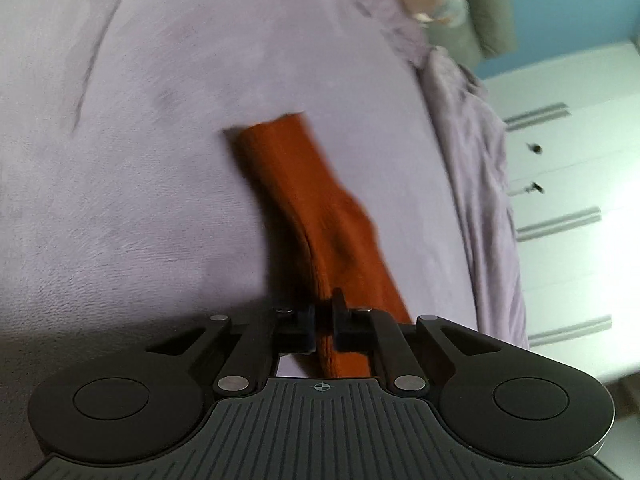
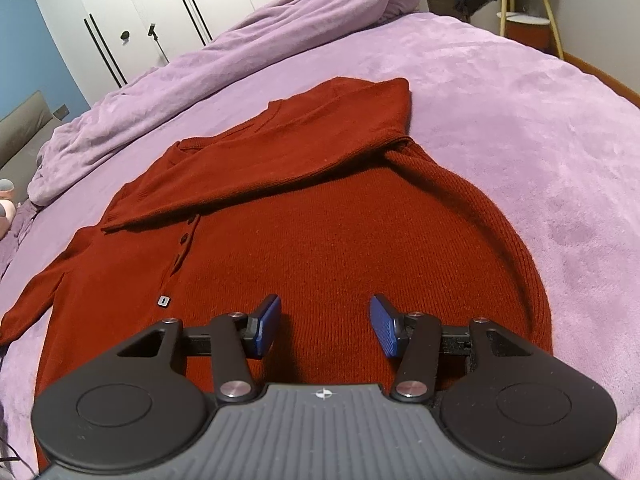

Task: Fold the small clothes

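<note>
— One sleeve (image 2: 256, 160) of the red sweater (image 2: 320, 248) is already folded across the chest, as we see it from the right wrist camera; the other sleeve (image 1: 316, 216) is the one we have in hand now.

— Which tongs have it?

— The left gripper (image 1: 322, 320). Its jaws are together, clamped on the knit near one end of that sleeve, and the cloth runs away from them over the purple blanket (image 1: 120, 160) to its far end. The picture is blurred, so we cannot tell whether that far end is the cuff or the shoulder.

— And the right gripper (image 2: 324, 328)?

— Its blue pads (image 2: 268, 320) stand apart, with nothing between them. It hovers over the lower body of the sweater, near the hem; whether it touches the knit we cannot tell.

— Where does the sweater lie?

— Flat on the bed, front up, buttons showing, collar toward the bunched duvet (image 2: 200, 68) and the white wardrobe (image 2: 160, 0). The body looks smooth.

— So how far along are we?

— We judge it about a third done. One sleeve is in place. The second is gripped but not yet laid over the chest. After that the body is left to fold, probably hem up toward the collar, and the open right gripper seems well placed for that.

— Any worry?

— The knit is soft and may drag the first sleeve askew if we pull the second across carelessly
</note>
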A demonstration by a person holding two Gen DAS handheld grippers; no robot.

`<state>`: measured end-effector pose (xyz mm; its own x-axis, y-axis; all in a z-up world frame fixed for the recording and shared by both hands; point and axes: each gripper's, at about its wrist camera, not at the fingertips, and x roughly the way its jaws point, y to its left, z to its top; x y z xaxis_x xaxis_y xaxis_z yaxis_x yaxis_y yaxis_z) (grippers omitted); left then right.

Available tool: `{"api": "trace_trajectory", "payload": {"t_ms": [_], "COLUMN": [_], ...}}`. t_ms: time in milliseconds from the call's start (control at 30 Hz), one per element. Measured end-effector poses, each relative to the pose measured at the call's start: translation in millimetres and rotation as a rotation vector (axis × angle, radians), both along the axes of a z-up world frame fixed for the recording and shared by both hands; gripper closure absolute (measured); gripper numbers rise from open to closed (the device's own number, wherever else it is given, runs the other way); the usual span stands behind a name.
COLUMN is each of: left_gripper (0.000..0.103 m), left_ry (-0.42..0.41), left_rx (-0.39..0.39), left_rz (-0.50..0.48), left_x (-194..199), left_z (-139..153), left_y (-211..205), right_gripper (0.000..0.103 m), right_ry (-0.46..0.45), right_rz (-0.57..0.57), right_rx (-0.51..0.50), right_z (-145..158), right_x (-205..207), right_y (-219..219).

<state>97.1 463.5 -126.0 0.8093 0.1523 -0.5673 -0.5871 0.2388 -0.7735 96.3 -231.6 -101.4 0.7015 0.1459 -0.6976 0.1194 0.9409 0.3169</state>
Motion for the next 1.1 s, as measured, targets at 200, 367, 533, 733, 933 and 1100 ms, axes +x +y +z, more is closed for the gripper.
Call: {"api": "trace_trajectory", "payload": {"t_ms": [200, 367, 533, 733, 933, 1100], "left_gripper": [0.094, 0.089, 0.067, 0.061, 0.049, 0.047], "left_ry": [-0.066, -0.213, -0.108, 0.097, 0.141, 0.154], "left_rx": [0.313, 0.508, 0.471, 0.417, 0.475, 0.485], "left_rz": [-0.317, -0.707, -0.971, -0.898, -0.807, -0.774], "left_x": [41, 82, 121, 107, 91, 91], "left_z": [82, 140, 102, 47, 53, 50], "left_y": [-75, -215, -331, -345, -318, -305], "right_gripper": [0.053, 0.053, 0.054, 0.056, 0.056, 0.056], "right_ry": [-0.025, -0.032, -0.038, -0.039, -0.050, -0.009], "right_rz": [0.014, 0.002, 0.042, 0.175, 0.253, 0.184], "right_rx": [0.012, 0.116, 0.159, 0.206, 0.236, 0.293], "right_z": [-1, -1, 5, 7, 14, 8], "right_x": [0, 1, 9, 46, 101, 139], "right_y": [-2, -15, -17, 9, 61, 70]}}
